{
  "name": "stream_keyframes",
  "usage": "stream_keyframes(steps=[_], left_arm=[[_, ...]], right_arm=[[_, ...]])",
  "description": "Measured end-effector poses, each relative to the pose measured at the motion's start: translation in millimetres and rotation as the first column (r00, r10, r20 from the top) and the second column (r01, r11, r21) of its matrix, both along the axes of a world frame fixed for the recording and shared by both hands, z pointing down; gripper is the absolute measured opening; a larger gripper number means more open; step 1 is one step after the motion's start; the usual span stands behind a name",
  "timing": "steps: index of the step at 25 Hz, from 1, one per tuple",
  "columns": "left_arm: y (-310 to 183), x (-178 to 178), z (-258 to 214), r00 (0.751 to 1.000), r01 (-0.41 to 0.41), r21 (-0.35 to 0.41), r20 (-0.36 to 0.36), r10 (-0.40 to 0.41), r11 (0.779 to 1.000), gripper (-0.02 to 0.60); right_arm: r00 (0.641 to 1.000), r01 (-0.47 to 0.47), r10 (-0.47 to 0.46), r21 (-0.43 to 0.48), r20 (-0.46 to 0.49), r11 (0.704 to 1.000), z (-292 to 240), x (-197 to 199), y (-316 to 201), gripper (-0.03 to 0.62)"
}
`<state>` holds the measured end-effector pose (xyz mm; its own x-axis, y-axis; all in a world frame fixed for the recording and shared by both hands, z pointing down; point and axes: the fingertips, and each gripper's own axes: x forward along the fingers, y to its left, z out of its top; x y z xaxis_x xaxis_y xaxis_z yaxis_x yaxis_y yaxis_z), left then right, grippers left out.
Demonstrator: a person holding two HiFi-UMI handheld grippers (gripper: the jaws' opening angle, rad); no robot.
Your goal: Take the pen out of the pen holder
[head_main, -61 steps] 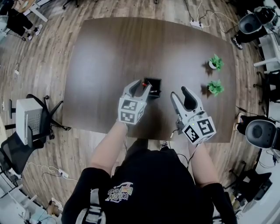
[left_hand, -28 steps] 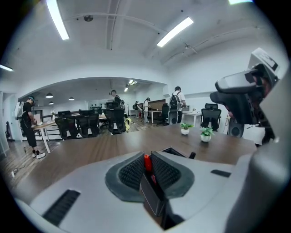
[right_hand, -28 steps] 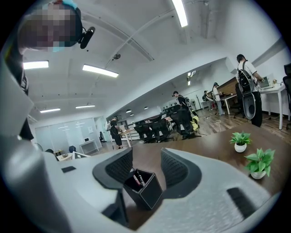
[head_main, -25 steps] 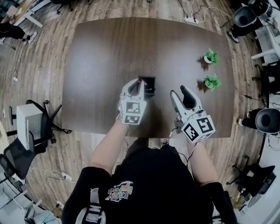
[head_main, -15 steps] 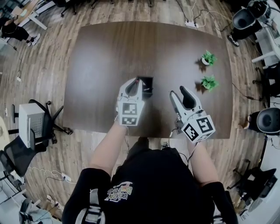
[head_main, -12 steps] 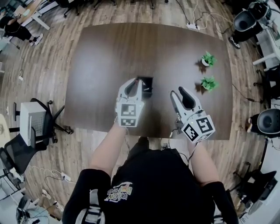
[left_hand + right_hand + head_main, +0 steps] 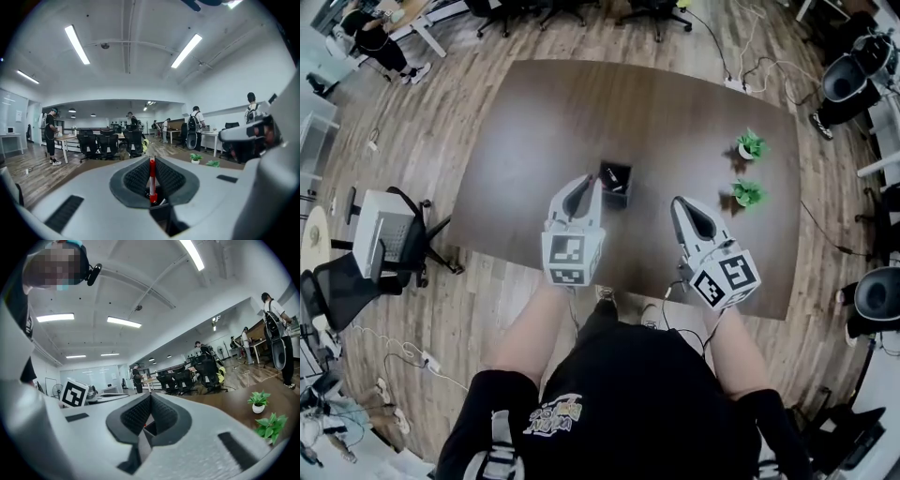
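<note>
A black square pen holder (image 7: pixel 616 178) stands near the middle of the dark brown table (image 7: pixel 544 112). My left gripper (image 7: pixel 596 184) hangs just left of it, lifted off the table, and is shut on a red pen (image 7: pixel 151 180). The pen stands upright between the pads in the left gripper view, its lower end above the holder (image 7: pixel 161 208), where pale pens still show. My right gripper (image 7: pixel 679 202) hovers to the right of the holder, apart from it. Its jaws meet at the tips (image 7: pixel 150 397) with nothing between them.
Two small green potted plants (image 7: pixel 751 143) (image 7: pixel 748 193) stand on the table's right side. A white cabinet (image 7: pixel 382 239) and a black office chair (image 7: pixel 333 291) stand on the wood floor to the left. People and desks fill the far room.
My left gripper has risen with the red pen, drawing it up away from the holder. The right gripper's jaws have gone from wide open to shut. The head view has shifted.
</note>
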<state>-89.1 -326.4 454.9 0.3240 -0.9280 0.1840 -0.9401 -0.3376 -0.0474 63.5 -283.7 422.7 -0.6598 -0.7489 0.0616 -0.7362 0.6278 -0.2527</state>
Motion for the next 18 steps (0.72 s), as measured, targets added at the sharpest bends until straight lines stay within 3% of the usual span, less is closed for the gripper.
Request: stream_keyframes(steps=[6,12,18], left_arm=[[60.5,11.3,-35.1,0.996,0.090,0.028,-0.019,-0.090,0.996,0.029],[127.5,20.1,-32.0,0.981,0.194,0.024,-0.010,-0.194,0.981,0.029],[193.7,2.1,-24.4,0.963,0.270,-0.022,-0.007,-0.270,0.963,0.028]], right_arm=[[0.996,0.089,-0.089,0.011,0.016,0.996,-5.1,14.3,30.9,0.005],[0.980,0.199,-0.199,0.004,0.022,0.980,8.8,20.0,67.9,0.005],[0.959,0.279,-0.278,-0.015,0.048,0.960,7.7,-8.9,104.6,0.005]])
